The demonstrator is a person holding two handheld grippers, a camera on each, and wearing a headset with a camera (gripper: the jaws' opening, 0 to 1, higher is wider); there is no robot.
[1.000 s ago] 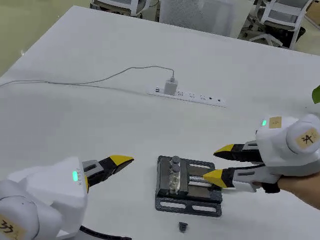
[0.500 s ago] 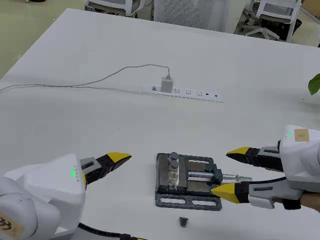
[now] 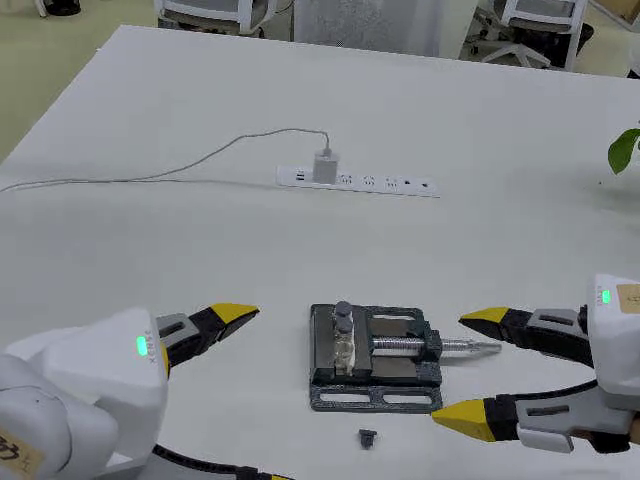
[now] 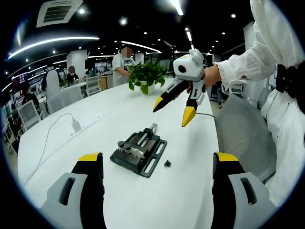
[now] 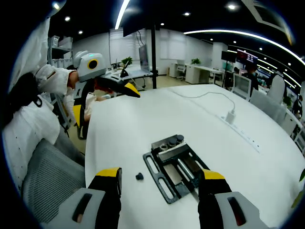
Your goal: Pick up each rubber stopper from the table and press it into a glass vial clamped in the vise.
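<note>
White tabletop (image 3: 150, 250) runs wide under my headset camera, with office chairs past its far edge and a green leaf (image 3: 624, 149) at the right. A power strip (image 3: 358, 183) lies across the middle with a white charger (image 3: 325, 168) plugged into it, and its thin cable (image 3: 150, 177) trails off to the left.

Closer to me sits the dark vise (image 3: 375, 358), flat on the table, its screw handle (image 3: 470, 348) pointing right. Glass vials (image 3: 345, 345) stand clamped at the left end of its jaws, dark stoppers on top; I cannot count them for certain. One loose rubber stopper (image 3: 367, 438) lies on the table just in front of the vise's near edge, apart from it and touched by nothing.

The left gripper (image 4: 158, 157) is released, its yellow-tipped jaws spread wide and empty. It hangs left of the vise, well apart from it. The right gripper (image 3: 473, 366) is also spread and empty, hovering right of the vise. Its far jaw sits near the end of the screw handle, and its near jaw is off to the right of the loose stopper.

Across the room, in the left gripper view, people stand beside a potted plant (image 4: 147, 74).
</note>
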